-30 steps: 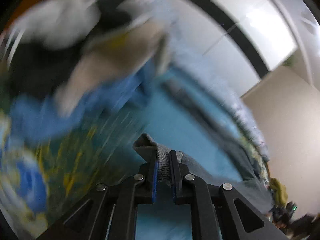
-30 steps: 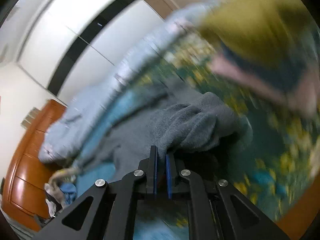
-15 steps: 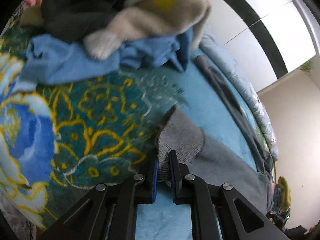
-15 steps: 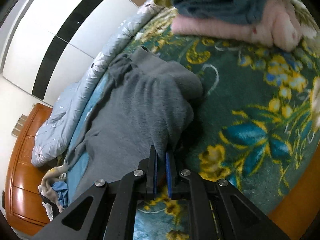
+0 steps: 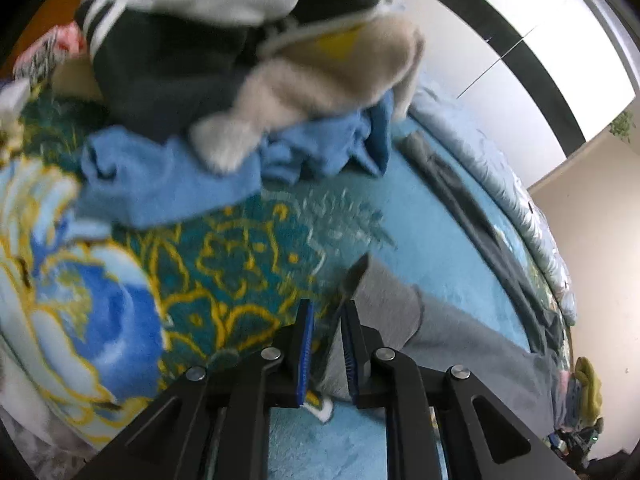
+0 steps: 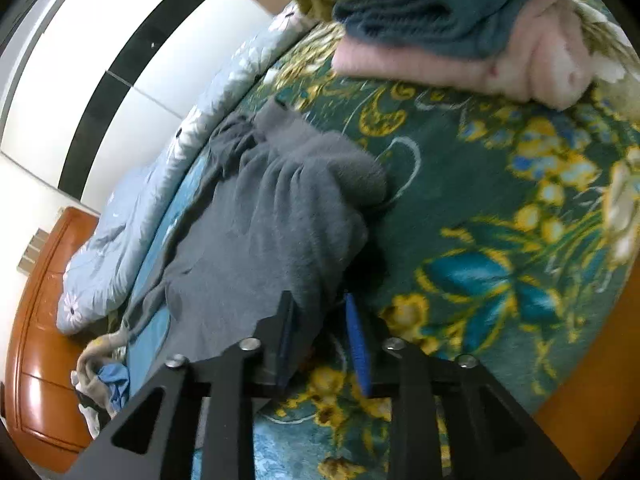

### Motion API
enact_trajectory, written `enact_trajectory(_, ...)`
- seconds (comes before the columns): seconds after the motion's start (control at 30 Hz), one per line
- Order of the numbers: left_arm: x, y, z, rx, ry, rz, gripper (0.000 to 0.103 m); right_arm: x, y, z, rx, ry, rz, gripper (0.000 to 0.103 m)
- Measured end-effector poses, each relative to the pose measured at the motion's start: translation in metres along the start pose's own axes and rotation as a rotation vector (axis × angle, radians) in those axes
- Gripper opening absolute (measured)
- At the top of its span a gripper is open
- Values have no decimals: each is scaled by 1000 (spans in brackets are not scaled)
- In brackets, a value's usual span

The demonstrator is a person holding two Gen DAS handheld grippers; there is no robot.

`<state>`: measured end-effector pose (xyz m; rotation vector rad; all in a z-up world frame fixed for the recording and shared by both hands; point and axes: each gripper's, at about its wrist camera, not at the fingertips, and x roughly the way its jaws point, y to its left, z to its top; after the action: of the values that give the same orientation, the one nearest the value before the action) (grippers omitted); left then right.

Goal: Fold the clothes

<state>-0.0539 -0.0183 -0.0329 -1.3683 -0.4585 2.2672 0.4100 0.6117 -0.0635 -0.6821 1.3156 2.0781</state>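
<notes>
A grey fleece garment (image 6: pixel 264 232) lies spread on the patterned bed blanket (image 6: pixel 500 208). Its ribbed end (image 5: pixel 384 300) lies by my left gripper (image 5: pixel 327 322), whose jaws stand apart with the cloth edge loose between and beside them. My right gripper (image 6: pixel 320 312) is open too, its jaws apart over the garment's near edge, which rests between them without being pinched.
A heap of unfolded clothes (image 5: pixel 224 64) in blue, beige, black and white lies ahead of the left gripper. A stack of folded pink, teal and olive clothes (image 6: pixel 448 40) lies ahead of the right. A light-blue duvet (image 6: pixel 132 216) runs along the far side, by a wooden headboard (image 6: pixel 40 320).
Both grippers lowered the grey garment onto the blanket and then opened, letting go of it. The garment now lies flat on the bed.
</notes>
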Motion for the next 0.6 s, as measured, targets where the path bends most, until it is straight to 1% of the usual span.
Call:
enact_trajectory(0.03,-2,-4,3,13,-8,-1,30,-4,-3,2,9,-14,3,35)
enact_trajectory(0.1,0,-17,11,39,-14,-13,35,-11,-8,6,32,-46,2,41)
enact_trajectory(0.23,17,-47,21,91,6,-69,36,-9,-22,18,117,-64,10,41)
enact_trajectory(0.37,41,-87,38,145,49,-98,40,2,-25,24,180,-71,77,41)
enact_trajectory(0.5,65,-117,60,135,83,-134,48,19,-28,31,226,-56,94,41)
enact_trajectory(0.6,95,-133,80,116,122,-141,50,24,-27,35,234,-62,106,41)
